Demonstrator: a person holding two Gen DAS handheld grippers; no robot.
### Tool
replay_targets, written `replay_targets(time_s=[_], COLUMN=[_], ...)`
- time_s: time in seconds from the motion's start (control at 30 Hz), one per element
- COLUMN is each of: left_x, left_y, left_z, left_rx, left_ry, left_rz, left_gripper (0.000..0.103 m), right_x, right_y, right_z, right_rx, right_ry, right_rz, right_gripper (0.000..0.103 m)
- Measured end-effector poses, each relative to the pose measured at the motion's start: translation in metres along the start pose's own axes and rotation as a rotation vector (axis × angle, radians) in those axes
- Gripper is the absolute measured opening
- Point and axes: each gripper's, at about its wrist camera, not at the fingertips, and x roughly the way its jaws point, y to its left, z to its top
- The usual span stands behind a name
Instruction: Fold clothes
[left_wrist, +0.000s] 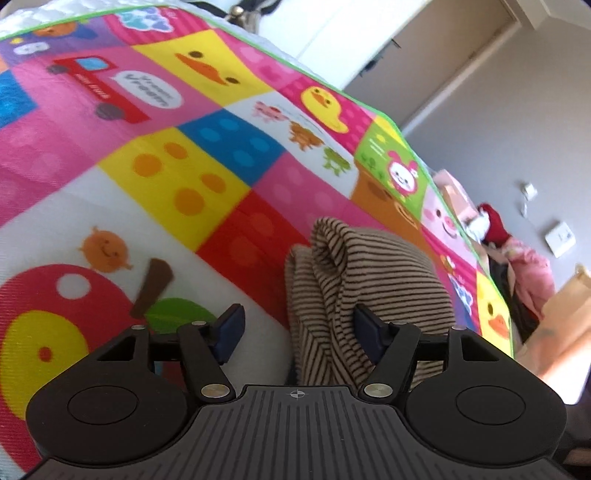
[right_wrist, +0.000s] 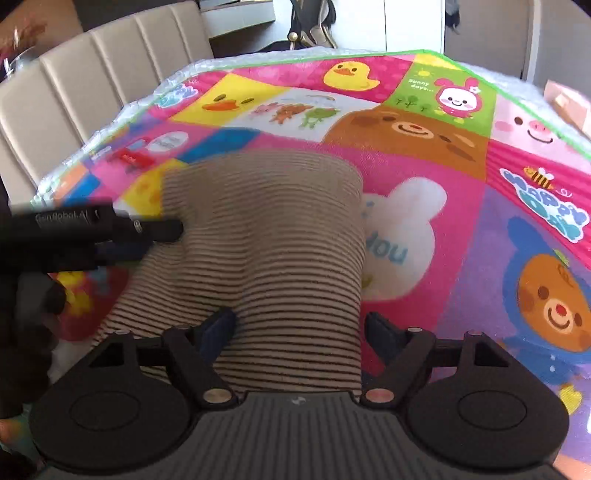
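A tan garment with thin dark stripes lies folded on a colourful play mat. My right gripper is open, its jaws wide apart over the garment's near edge, and the cloth fills the gap between them. In the left wrist view the same garment shows bunched folds. My left gripper is open too. Its right finger rests against the folds, and its left finger is over bare mat. From the right wrist view, the left gripper reaches in from the left onto the garment's left side.
A beige padded panel runs along the mat's far left. Past the mat's right edge sit a heap of pink and red clothes and a brown paper bag. A grey wall with a door stands behind.
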Motion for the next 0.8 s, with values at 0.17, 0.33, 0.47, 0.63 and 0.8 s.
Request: replay_targets(time_s=[0.17, 0.33, 0.47, 0.63, 0.8], left_x=[0.001, 0.002, 0.004, 0.006, 0.006], left_y=[0.003, 0.004, 0.006, 0.008, 0.010], left_z=[0.000, 0.000, 0.000, 0.000, 0.000], left_rx=[-0.011, -0.015, -0.019, -0.020, -0.024], left_ry=[0.001, 0.003, 0.004, -0.001, -0.007], left_rz=[-0.005, -0.008, -0.007, -0.008, -0.018], left_gripper=[0.071, 0.073, 0.073, 0.073, 0.074], right_x=[-0.021, -0.004, 0.049, 0.059, 0.026], right_y=[-0.007, -0.015, -0.017, -0.025, -0.040], right_z=[0.023, 0.066, 0.077, 0.079, 0.046], right_rx=[0.043, 0.019, -0.008, 0.054, 0.208], right_ry=[-0.081, -0.116, -0.011, 0.010, 0.022], right_rz=[0.042, -0.053, -0.141, -0.114, 0.063], right_gripper=[0.081, 0.096, 0.099, 0.103, 0.103])
